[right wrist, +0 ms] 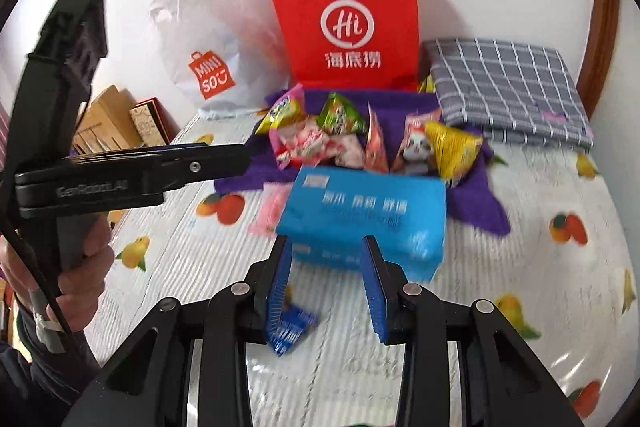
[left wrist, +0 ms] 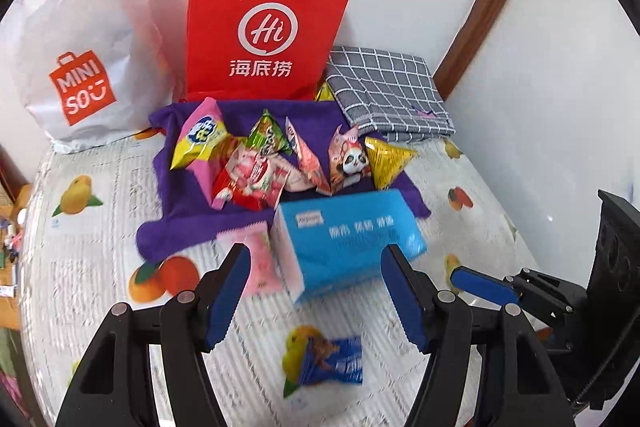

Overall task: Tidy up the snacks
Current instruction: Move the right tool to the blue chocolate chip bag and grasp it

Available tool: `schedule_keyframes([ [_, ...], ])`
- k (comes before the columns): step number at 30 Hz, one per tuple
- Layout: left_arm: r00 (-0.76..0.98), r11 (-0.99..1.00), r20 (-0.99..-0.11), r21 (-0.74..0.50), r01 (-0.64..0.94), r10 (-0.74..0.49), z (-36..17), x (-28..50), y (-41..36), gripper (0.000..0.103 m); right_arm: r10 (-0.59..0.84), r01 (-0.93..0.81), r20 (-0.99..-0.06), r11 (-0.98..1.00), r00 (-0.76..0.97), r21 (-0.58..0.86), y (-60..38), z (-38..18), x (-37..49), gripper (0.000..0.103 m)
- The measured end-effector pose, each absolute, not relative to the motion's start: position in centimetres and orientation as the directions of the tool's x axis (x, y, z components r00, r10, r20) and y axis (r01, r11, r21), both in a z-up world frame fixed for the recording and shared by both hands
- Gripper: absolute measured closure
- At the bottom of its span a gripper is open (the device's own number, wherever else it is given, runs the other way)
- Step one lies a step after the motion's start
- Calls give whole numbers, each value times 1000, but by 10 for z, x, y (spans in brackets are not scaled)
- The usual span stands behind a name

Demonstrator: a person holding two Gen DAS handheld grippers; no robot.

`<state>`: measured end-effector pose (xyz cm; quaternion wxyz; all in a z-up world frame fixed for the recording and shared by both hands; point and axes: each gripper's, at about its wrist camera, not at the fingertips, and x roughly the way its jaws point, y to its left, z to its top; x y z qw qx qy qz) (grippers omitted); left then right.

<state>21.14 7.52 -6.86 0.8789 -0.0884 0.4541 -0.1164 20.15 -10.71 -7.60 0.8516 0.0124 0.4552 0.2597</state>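
Snacks lie heaped on a purple cloth spread over a table covered in a fruit-printed sheet, close against the back wall. Behind the heap stands a red paper bag with white handles, upright, and to its left a white plastic bag with an orange logo; to its right lies a folded grey checked cloth. In front of the heap sits a blue tissue pack, partly on the purple cloth, with a pink sachet touching its left side. Nearer the cameras a small blue wrapped snack lies alone on the sheet, apart from the pile. The left gripper hovers above the sheet with its jaws parted and nothing between them. The right gripper likewise hangs empty, its blue pads apart at a narrower gap, the small blue snack showing beneath its left finger.
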Motion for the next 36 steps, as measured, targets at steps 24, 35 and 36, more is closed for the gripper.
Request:
schedule_keyframes([
  [24,595,959,-757,-265,97,-269,-79,148,97,37,431,-399,-805,877,407,269,-101,-110,159,67],
  [35,568,956,-780,-291,42,-262,-103,148,123,37,461,-487,-816,833,348,263,-62,-136,156,53],
  [36,566,956,-782,-292,39,-262,-104,148,125,37,458,-490,-818,833,347,259,-60,-139,156,52],
])
